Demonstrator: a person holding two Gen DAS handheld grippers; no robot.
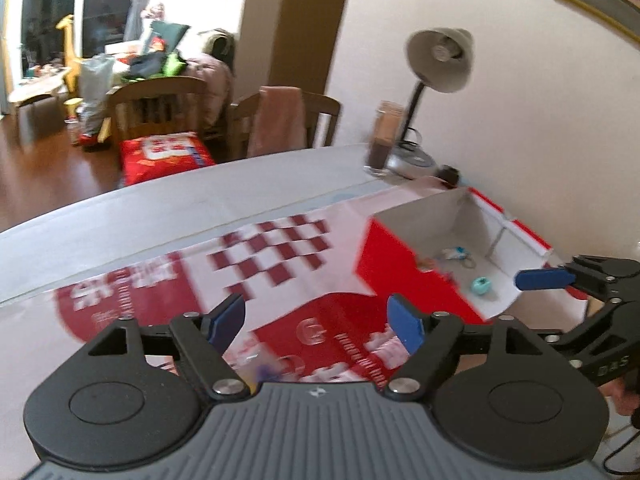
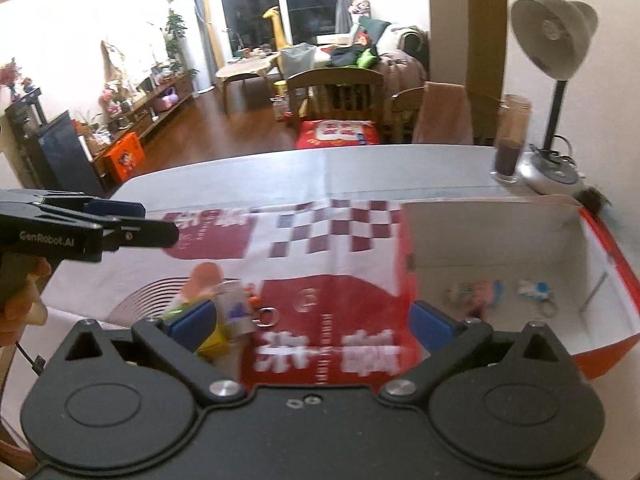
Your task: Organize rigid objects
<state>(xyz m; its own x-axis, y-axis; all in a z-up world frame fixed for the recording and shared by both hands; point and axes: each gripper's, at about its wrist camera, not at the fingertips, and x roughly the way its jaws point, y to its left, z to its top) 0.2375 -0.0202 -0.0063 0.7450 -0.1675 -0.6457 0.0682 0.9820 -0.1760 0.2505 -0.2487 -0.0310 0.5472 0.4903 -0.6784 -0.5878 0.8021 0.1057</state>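
A red box with a white inside (image 1: 440, 216) stands open on the table at the right. In it lie a teal round trinket (image 1: 481, 285) and a white-and-blue keychain (image 1: 456, 255), also seen in the right wrist view as the keychain (image 2: 534, 290) beside blurred small toys (image 2: 476, 294). Left of the box (image 2: 500, 232), a cluster of small objects (image 2: 224, 308) with a key ring (image 2: 266, 316) lies on the red-and-white printed mat (image 2: 320, 248). My right gripper (image 2: 314, 320) hangs open above them, holding nothing. My left gripper (image 1: 316, 320) is open and empty over the mat.
A desk lamp (image 2: 556, 40) and a glass of dark drink (image 2: 510, 148) stand at the table's far right by the wall. Wooden chairs (image 2: 336, 92) line the far edge. One blue pad (image 1: 544, 279) of the right gripper reaches over the box's near corner.
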